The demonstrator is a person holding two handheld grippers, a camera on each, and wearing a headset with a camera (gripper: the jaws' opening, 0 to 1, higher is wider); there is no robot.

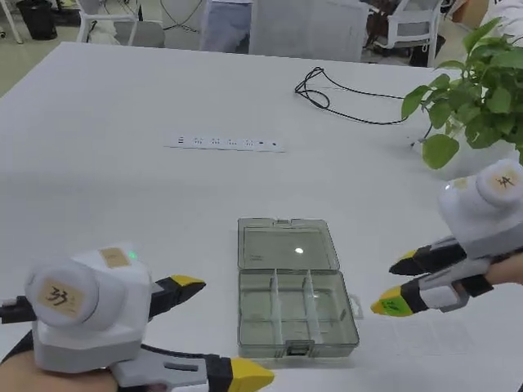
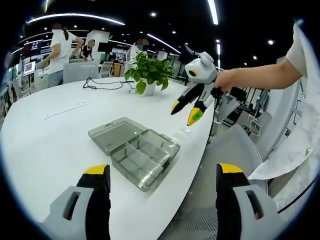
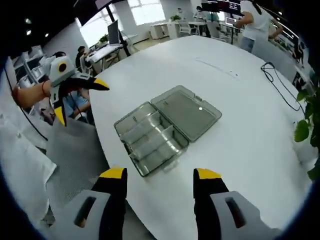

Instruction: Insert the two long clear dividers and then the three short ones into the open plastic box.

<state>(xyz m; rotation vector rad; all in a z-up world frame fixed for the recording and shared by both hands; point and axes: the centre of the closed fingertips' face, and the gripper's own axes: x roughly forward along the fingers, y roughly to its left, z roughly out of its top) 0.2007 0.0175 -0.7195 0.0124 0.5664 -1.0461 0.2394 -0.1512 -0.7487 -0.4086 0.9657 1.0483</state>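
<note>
The clear plastic box [image 1: 297, 322] lies open on the white table near its front edge, lid [image 1: 287, 244] flat behind it. Two long clear dividers [image 1: 274, 309] stand inside the tray, running front to back. The same box [image 2: 144, 156] sits ahead of the left gripper [image 2: 157, 176], which is open with nothing between its yellow-tipped fingers. My left gripper [image 1: 219, 331] hovers left of the box. My right gripper [image 1: 395, 284] is open and empty just right of the box, also seen as the gripper [image 3: 158, 173] above the box [image 3: 152, 138].
A white power strip [image 1: 224, 142] lies mid-table, a black cable [image 1: 347, 98] beyond it. A leafy potted plant [image 1: 474, 102] stands at the right edge. Chairs and people are beyond the table's far side.
</note>
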